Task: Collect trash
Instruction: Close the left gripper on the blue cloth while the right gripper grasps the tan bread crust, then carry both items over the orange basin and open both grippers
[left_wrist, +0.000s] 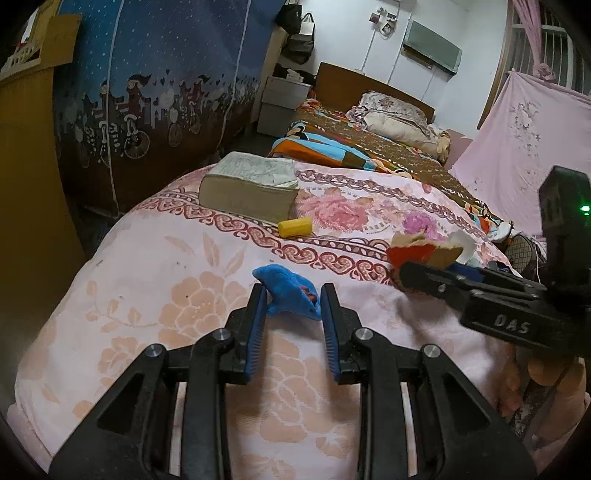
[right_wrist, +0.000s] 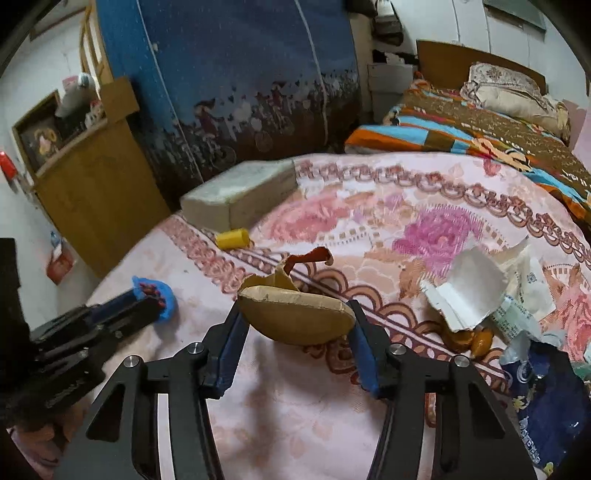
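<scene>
1. Currently the right gripper (right_wrist: 295, 317) holds a torn brown cardboard scrap (right_wrist: 295, 314) between fairly wide jaws, lifted just above the pink floral bedspread (right_wrist: 288, 406).
2. Left gripper (left_wrist: 293, 306) jaws, narrow, straddle a crumpled blue scrap (left_wrist: 291, 290) on the bedspread; actual pinch: cannot tell.
3. Remaining trash: white torn paper (right_wrist: 469, 291) and blue wrapper (right_wrist: 550, 398), right of the cardboard.
4. Risk: the curved cardboard buckles and slips; the blue scrap snags the bedspread.

We see a bed (left_wrist: 155, 280) under a pink floral cover, with a thick book (left_wrist: 249, 188) far left and a yellow cylinder (left_wrist: 294, 227) just beside it. A blue scrap (left_wrist: 291, 291) lies near us. On the right lie torn white paper (right_wrist: 476, 291) and a dark blue wrapper (right_wrist: 554, 402).
</scene>
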